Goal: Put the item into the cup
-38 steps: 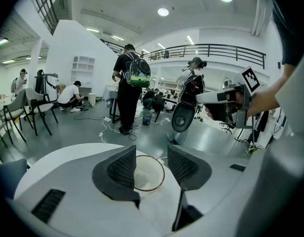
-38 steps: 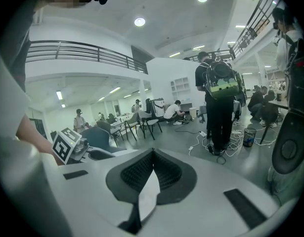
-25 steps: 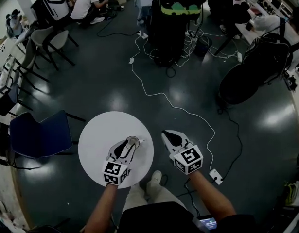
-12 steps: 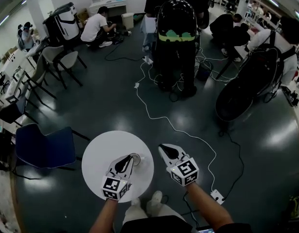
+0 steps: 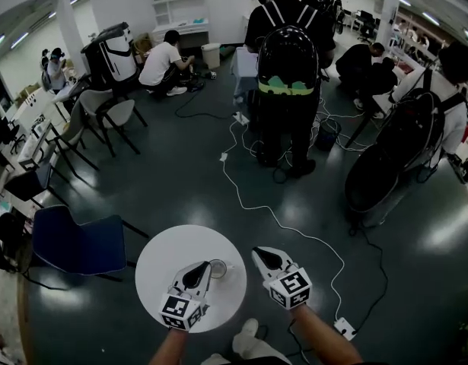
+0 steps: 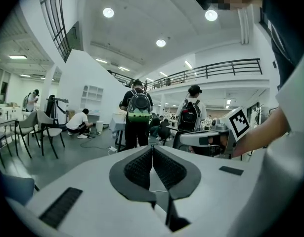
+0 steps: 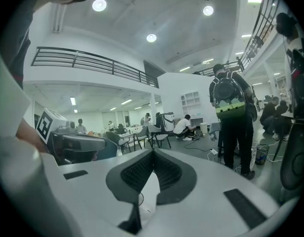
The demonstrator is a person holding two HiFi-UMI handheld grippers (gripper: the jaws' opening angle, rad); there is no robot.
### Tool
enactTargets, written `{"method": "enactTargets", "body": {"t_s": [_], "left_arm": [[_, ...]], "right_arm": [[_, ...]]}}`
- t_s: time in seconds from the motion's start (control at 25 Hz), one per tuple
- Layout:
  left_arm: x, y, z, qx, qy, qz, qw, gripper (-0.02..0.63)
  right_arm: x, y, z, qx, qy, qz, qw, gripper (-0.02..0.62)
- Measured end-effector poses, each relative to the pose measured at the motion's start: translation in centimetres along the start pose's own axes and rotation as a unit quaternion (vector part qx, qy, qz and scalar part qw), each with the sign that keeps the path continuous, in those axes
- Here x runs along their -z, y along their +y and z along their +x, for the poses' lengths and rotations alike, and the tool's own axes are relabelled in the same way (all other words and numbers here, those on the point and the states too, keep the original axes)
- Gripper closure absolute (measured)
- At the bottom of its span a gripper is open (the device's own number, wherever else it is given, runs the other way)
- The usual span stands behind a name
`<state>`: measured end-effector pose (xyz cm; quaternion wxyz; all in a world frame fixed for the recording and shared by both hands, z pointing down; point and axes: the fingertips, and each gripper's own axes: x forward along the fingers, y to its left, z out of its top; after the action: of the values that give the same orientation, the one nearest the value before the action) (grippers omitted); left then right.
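A small cup [image 5: 218,268] stands on the round white table [image 5: 169,257], towards its right side. What is inside the cup is too small to tell. My left gripper [image 5: 205,265] sits just left of the cup's rim and level with it; in the left gripper view [image 6: 152,147] the tips meet with nothing between them. My right gripper [image 5: 258,252] hovers off the table's right edge over the dark floor. Its pads touch at the tip in the right gripper view [image 7: 152,151] and hold nothing. Both gripper views look out level across the room, so neither shows the cup.
A blue chair [image 5: 78,242] stands left of the table. A white cable [image 5: 294,230] runs over the floor to a power strip [image 5: 344,327] at the right. A person with a black backpack [image 5: 288,59] stands beyond, near a large dark bag [image 5: 390,166].
The left jaws, apart beside the cup a second ago, have come together empty. The head view has tilted up, so the table and both grippers sit lower in the picture.
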<state>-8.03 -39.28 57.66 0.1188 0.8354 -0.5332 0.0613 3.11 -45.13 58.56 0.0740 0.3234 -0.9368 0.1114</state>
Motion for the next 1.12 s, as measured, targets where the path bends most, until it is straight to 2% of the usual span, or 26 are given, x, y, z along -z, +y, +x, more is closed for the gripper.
{"method": "enactTargets", "body": {"t_s": [0.28, 0.56, 0.96, 1.12], "left_arm": [[-1.7, -0.1, -3.2, -0.005, -0.020, 0.009, 0.9997, 0.589], [-2.5, -0.3, -9.1, -0.009, -0.035, 0.010, 0.9993, 0.589], [-1.8, -2.0, -19.6, -0.002, -0.066, 0.009, 0.9978, 0.589], [-1.4, -3.1, -23.5, 0.011, -0.065, 0.019, 0.9977, 0.590]], "right_arm": [[-0.7, 1.9, 0.0, -0.004, -0.005, -0.005, 1.000, 0.578], [-2.1, 6.8, -2.1, 0.002, -0.018, -0.017, 1.000, 0.578], [-1.3, 16.6, -6.7, 0.014, -0.032, -0.029, 0.999, 0.578], [-1.3, 20.7, -8.4, 0.016, -0.040, -0.030, 0.999, 0.578]]}}
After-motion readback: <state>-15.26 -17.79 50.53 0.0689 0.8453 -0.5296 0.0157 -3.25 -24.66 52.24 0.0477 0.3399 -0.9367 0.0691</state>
